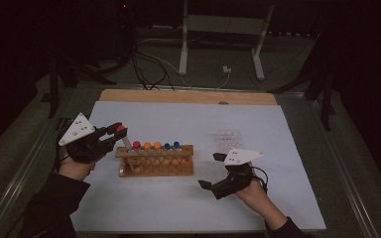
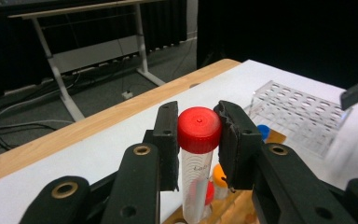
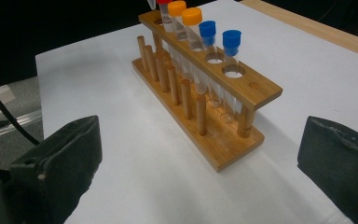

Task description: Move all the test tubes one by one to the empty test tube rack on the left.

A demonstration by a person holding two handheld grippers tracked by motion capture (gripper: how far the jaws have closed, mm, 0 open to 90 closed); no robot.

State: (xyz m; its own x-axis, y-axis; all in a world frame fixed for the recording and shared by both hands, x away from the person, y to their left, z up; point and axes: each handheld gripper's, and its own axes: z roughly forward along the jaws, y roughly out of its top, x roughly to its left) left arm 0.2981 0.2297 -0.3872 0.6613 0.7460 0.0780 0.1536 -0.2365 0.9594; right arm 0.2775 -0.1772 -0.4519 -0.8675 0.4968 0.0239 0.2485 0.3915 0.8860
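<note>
red-capped tube (image 2: pixel 198 140): clamped at the cap by left gripper (image 2: pixel 198 133), tilted over wooden rack (image 1: pixel 156 161)
risk: hole missed, rack tipped
right gripper (image 1: pixel 212 171): jaws held apart

The lower end of the red-capped tube (image 2: pixel 198 158) is cut off at 6 o'clock in the left gripper view, so whether it sits in the wooden rack (image 3: pixel 205 88) cannot be told there. Part of the clear rack (image 2: pixel 298 112) is hidden at 3 o'clock by a blurred pale shape. In the right gripper view, the tubes at 12 o'clock are clipped by the edge.
</note>
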